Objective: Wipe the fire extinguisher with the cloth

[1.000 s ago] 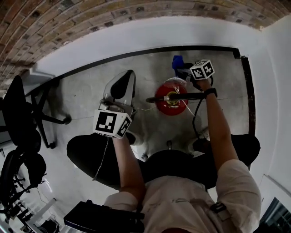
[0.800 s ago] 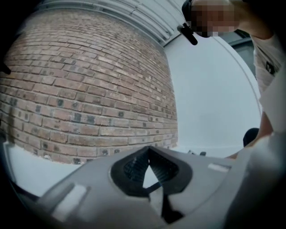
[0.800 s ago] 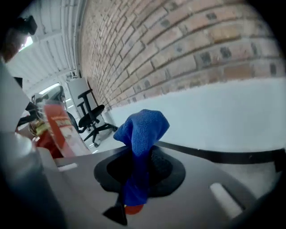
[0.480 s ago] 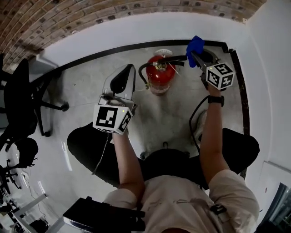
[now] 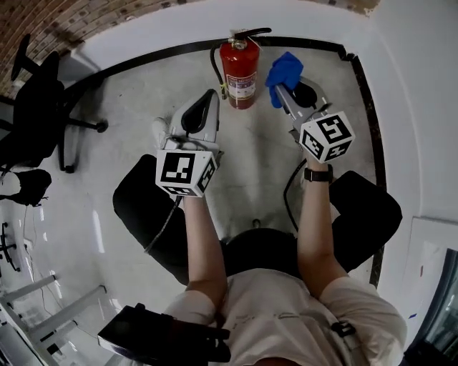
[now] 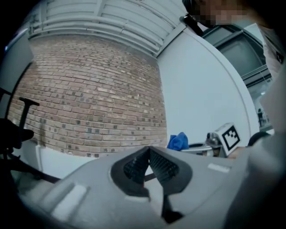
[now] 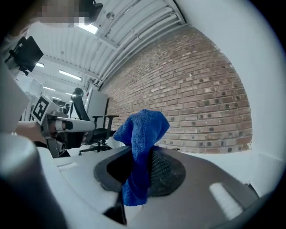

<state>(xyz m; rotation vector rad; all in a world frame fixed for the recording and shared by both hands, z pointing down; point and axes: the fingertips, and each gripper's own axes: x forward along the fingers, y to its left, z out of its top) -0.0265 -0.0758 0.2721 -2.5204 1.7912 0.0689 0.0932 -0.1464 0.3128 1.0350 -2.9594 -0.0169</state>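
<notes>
At the wall, fire extinguisher (image 5: 240, 71): it stands upright on the floor, close before the black skirting strip; its long axis is vertical, with handle and hose at the top.
Cloth (image 5: 284, 69): blue, just to the right of the extinguisher, near its upper body. I see a small gap between them, so no contact yet.
Right gripper (image 5: 281, 87): its jaws are closed on the cloth, which stands up out of them in a fold. The extinguisher lies forward and a little to the left of it.
Left gripper (image 5: 210, 96): to the left of the extinguisher and farther back; its jaws are together and hold nothing.
Nearer hand: the right one, I judge. To wipe, the cloth must go a short way left onto the red cylinder and then along its height.
Floor (image 5: 143, 121): grey, smooth and level under the extinguisher.
Room: white wall (image 5: 143, 44) behind the extinguisher, brick wall (image 5: 43, 21) above it, black office chair (image 5: 36, 121) well to the left.
</notes>
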